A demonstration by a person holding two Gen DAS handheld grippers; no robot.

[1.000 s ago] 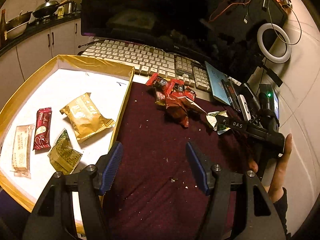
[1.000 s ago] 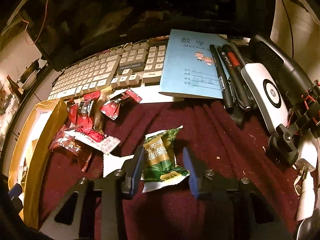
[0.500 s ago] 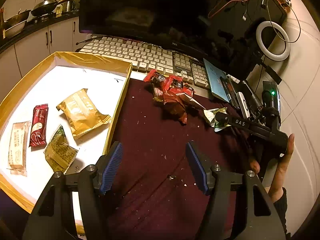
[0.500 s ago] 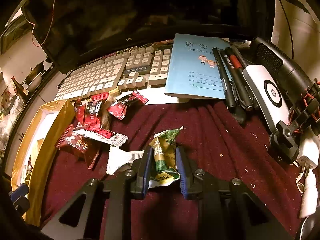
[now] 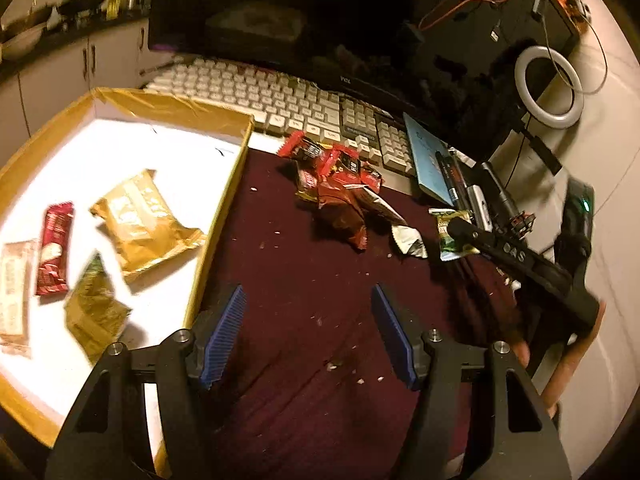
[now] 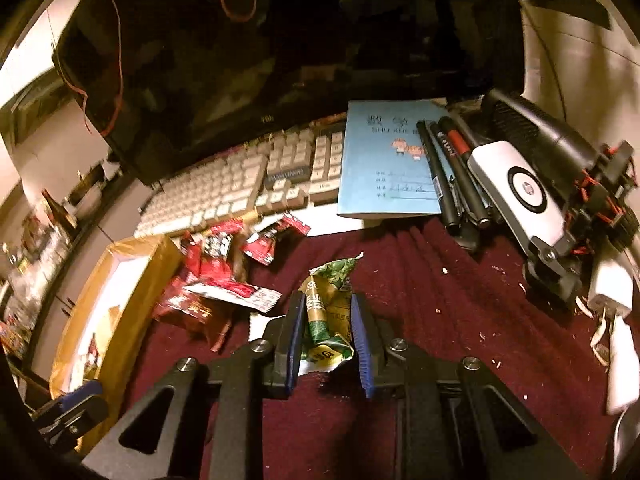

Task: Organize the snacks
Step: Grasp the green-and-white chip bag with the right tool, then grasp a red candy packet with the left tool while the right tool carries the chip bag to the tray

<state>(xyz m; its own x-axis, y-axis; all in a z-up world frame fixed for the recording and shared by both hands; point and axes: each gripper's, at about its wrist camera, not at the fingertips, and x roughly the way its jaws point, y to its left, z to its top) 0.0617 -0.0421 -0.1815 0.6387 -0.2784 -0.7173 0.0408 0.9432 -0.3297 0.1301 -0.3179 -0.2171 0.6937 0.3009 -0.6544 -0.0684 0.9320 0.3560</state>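
Note:
My right gripper (image 6: 326, 326) is shut on a green snack packet (image 6: 326, 312) and holds it above the dark red cloth (image 6: 420, 280); the packet also shows in the left wrist view (image 5: 450, 232). A pile of red snack packets (image 5: 340, 184) lies near the keyboard, also seen in the right wrist view (image 6: 216, 280). A gold-rimmed box (image 5: 224, 208) on the left holds a gold packet (image 5: 140, 220), a red bar (image 5: 54, 252), a green-gold packet (image 5: 94, 312) and a pale bar (image 5: 14, 296). My left gripper (image 5: 308, 324) is open and empty over the cloth beside the box.
A white keyboard (image 5: 280, 100) and a dark monitor (image 5: 320, 20) stand behind. A blue notebook (image 6: 388, 164), pens (image 6: 444, 168), a white device (image 6: 524, 192) and a ring light (image 5: 548, 84) crowd the right side. A silver wrapper (image 5: 408, 240) and crumbs lie on the cloth.
My right gripper closed on the green packet and lifted it slightly. My left gripper shifted a little to the right, away from the box, still open.

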